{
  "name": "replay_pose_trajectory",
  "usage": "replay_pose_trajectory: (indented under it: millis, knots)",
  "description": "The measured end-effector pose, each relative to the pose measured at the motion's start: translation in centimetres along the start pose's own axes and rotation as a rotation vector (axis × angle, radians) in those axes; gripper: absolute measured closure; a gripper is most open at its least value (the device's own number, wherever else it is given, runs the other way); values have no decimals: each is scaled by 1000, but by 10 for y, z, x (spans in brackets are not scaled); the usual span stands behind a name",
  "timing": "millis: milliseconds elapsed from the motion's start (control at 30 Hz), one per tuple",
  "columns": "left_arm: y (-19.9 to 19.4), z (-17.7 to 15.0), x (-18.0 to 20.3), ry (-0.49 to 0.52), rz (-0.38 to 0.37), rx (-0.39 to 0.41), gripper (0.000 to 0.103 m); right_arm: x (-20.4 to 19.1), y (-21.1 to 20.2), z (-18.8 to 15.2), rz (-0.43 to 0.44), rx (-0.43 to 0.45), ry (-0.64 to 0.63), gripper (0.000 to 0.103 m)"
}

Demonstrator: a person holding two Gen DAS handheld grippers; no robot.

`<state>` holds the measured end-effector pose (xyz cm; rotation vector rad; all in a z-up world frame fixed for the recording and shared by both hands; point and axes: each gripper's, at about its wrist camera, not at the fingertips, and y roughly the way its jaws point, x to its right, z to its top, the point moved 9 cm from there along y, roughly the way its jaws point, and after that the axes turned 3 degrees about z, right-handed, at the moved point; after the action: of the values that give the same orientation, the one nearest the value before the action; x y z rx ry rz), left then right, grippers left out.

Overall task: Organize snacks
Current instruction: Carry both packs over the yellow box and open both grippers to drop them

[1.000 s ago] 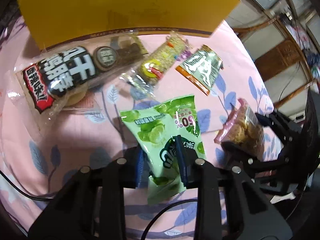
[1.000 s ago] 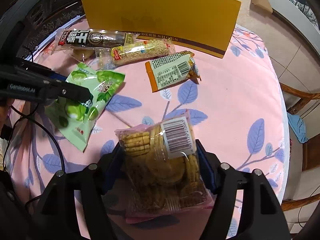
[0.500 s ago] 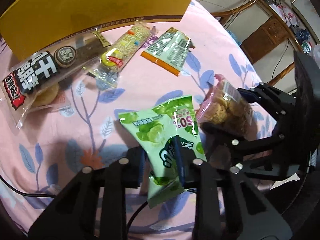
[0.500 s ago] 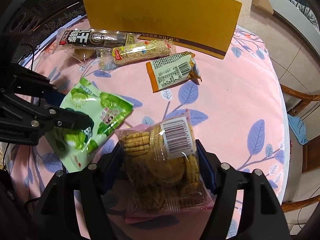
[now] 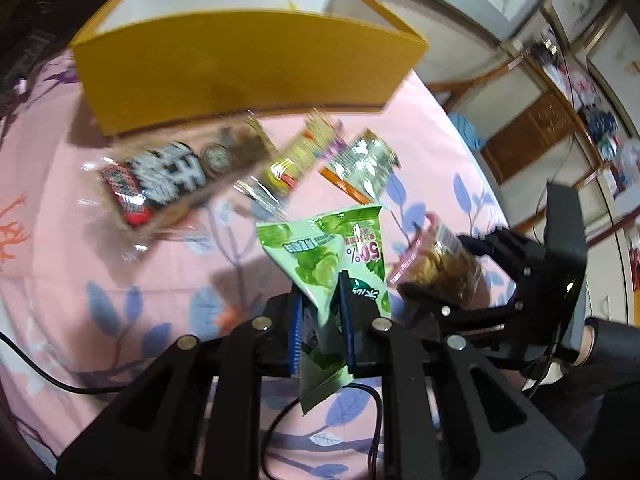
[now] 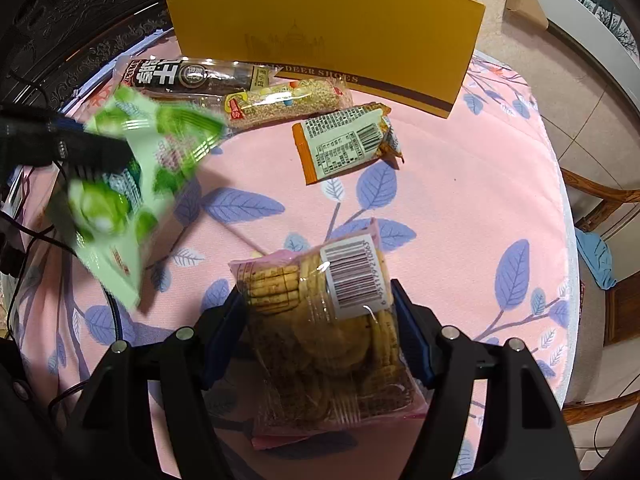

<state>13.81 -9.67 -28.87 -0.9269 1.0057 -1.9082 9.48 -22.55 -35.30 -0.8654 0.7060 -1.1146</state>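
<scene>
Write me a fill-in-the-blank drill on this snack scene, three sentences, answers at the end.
1. The left gripper is shut on the ____ snack bag.
2. The right gripper holds a clear pack of ____ bearing a barcode label.
3. Behind the snacks lying on the pink cloth stands a ____ box.

Answers: green; biscuits; yellow

Tiled floor [image 6: 592,92], wooden chair [image 6: 600,196]

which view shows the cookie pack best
The right wrist view: the cookie pack fills the centre, sharp, barcode up, clamped by the right gripper. The left wrist view shows it small and partly hidden.
</scene>
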Motion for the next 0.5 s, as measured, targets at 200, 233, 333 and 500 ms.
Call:
replay_pose_trajectory:
  millis: [200, 233, 333, 500]
  knots:
    - [-26, 14, -22, -48, 43, 59, 87, 1, -1, 2, 9, -4, 2, 38]
    - [-29, 16, -24, -54, 51, 66, 87, 1, -2, 2, 13, -3, 4, 39]
    - [-33, 19, -31, -62, 74, 76, 87, 0, -4, 4, 18, 0, -5, 39]
    - [-42, 21, -39, -87, 86, 93, 87, -2, -17, 17, 23, 32, -8, 39]
